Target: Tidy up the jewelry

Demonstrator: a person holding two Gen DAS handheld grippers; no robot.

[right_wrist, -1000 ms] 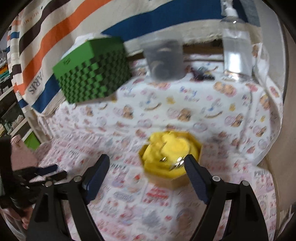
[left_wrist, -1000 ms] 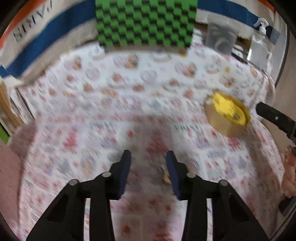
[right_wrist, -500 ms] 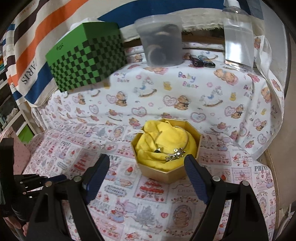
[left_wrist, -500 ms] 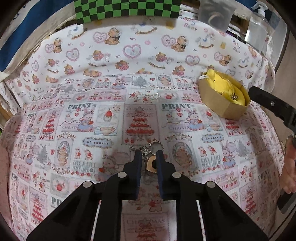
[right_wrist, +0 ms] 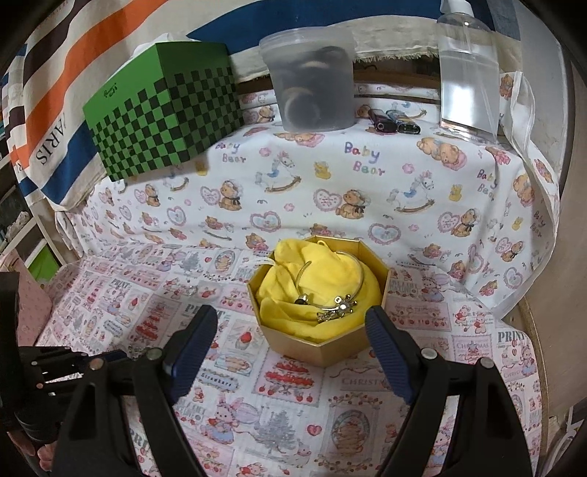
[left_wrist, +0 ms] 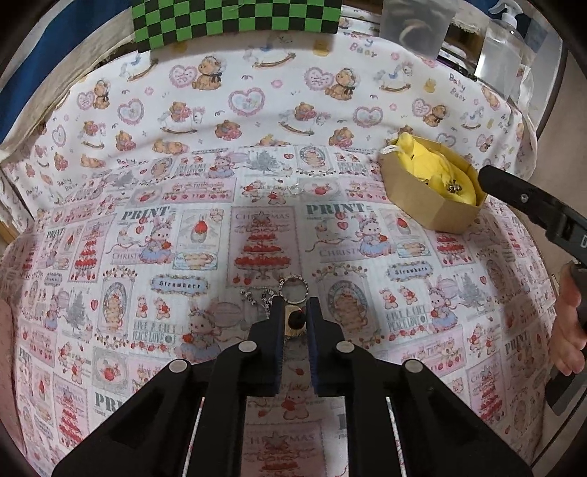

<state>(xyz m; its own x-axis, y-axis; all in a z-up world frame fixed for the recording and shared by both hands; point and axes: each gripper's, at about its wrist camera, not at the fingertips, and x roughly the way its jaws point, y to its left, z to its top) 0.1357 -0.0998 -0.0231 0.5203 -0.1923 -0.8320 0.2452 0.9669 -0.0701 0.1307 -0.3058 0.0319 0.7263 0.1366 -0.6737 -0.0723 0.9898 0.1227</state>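
1. Both views were evenly and fairly brightly lit by soft indoor light, with no hard glare on the patterned cloth covering the desk.
2. Faint, diffuse shadows lay under the left gripper and beside the gold box.
3. Strong fisheye distortion bowed the desk's edges, and black vignetting filled every corner.
4. The clear bottle and the translucent tub at the far edge carried mild sheen.
5. The desk's middle was sharp; the green checkered box in the left view was slightly soft.
6. The person's hand at the right edge looked smeared.
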